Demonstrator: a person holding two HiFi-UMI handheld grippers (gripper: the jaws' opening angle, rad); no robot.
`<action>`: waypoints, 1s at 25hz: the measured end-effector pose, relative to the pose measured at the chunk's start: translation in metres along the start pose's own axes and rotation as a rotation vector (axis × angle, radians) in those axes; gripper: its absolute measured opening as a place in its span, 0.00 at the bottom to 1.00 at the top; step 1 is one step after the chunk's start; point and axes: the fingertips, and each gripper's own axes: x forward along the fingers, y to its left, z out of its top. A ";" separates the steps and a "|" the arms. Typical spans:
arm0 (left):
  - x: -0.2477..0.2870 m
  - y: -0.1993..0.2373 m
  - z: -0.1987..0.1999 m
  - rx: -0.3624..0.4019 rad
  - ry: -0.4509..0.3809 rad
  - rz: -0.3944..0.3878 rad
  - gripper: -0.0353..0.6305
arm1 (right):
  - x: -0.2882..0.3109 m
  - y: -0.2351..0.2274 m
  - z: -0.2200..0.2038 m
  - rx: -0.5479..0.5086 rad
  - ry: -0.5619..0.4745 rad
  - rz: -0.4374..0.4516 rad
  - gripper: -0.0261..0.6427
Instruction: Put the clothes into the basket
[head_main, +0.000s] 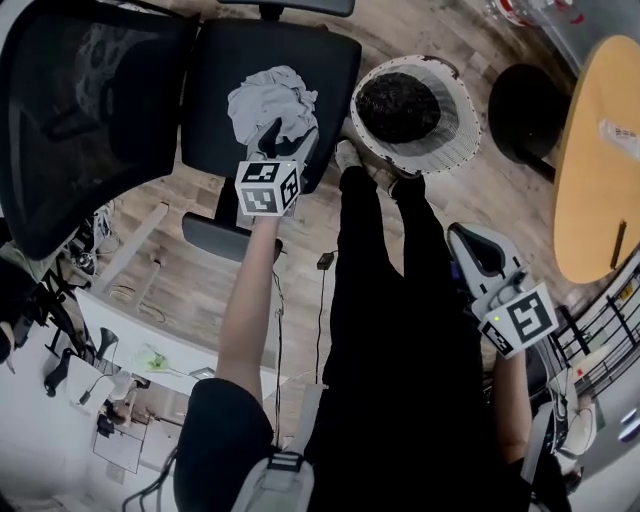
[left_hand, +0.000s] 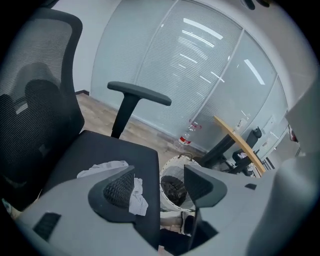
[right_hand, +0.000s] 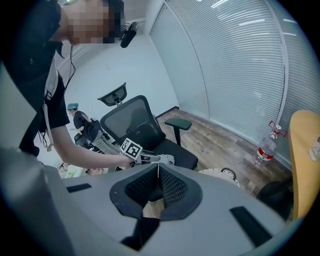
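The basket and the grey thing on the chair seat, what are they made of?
The basket looks woven, wicker or maybe plastic strips: its white wall shows fine matte ribs. The grey garment looks like soft cloth, perhaps cotton: it lies crumpled in loose, dull folds.

The left claw (left_hand: 159, 186) covers part of the grey cloth (left_hand: 102, 168) and of the basket (left_hand: 176, 159); the basket's dark content is not clear.

A black office chair (head_main: 330, 60) stands near a wooden table (head_main: 600, 160).
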 end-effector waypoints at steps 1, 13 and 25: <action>0.006 0.004 -0.005 0.008 0.014 0.013 0.52 | 0.001 -0.002 -0.002 0.008 0.004 -0.001 0.06; 0.062 0.063 -0.051 -0.002 0.109 0.205 0.65 | 0.005 -0.012 -0.035 0.071 0.061 -0.020 0.06; 0.106 0.102 -0.092 0.033 0.216 0.294 0.72 | 0.014 -0.012 -0.051 0.089 0.087 -0.010 0.06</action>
